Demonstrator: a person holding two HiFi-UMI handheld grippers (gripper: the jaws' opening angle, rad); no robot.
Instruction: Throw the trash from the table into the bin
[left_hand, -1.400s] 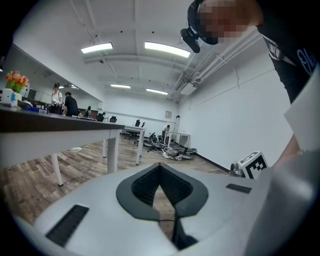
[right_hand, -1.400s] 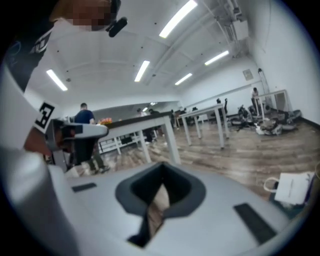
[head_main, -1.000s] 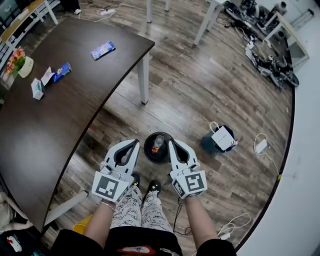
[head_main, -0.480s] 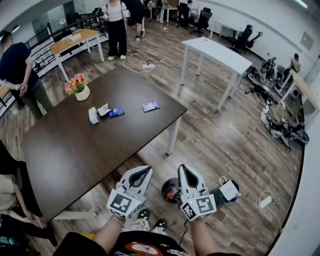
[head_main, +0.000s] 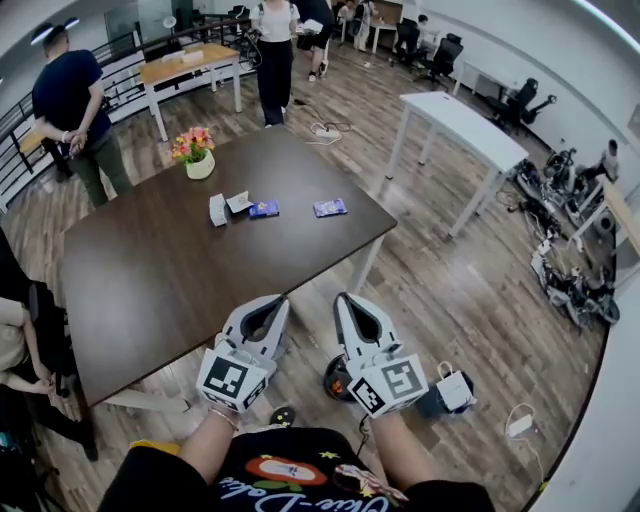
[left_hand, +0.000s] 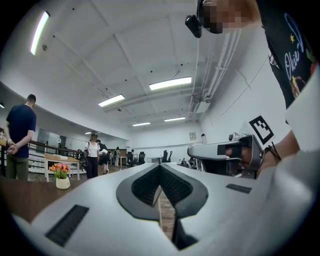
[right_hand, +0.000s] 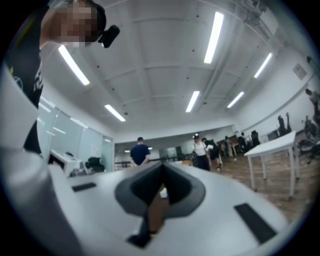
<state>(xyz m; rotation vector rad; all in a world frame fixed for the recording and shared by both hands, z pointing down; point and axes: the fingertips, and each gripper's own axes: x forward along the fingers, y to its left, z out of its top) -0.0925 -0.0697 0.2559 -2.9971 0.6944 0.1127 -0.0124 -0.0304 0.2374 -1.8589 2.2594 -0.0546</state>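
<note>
On the dark brown table lie a white carton, a white wrapper and two blue packets, all near its far edge. The black bin stands on the floor by the table's near corner, mostly hidden behind my right gripper. My left gripper hovers over the table's near edge, shut and empty. My right gripper is beside it, just off the table, also shut and empty. Both point level, with tips meeting in the left gripper view and right gripper view.
A pot of flowers sits at the table's far side. People stand beyond it: one in a dark shirt, one in a white top. A white table is at the right, and a small bag lies on the floor by the bin.
Both grippers have risen from beside the bin on the floor up to table height. The view has lifted with them, bringing the whole table and the room into sight.
</note>
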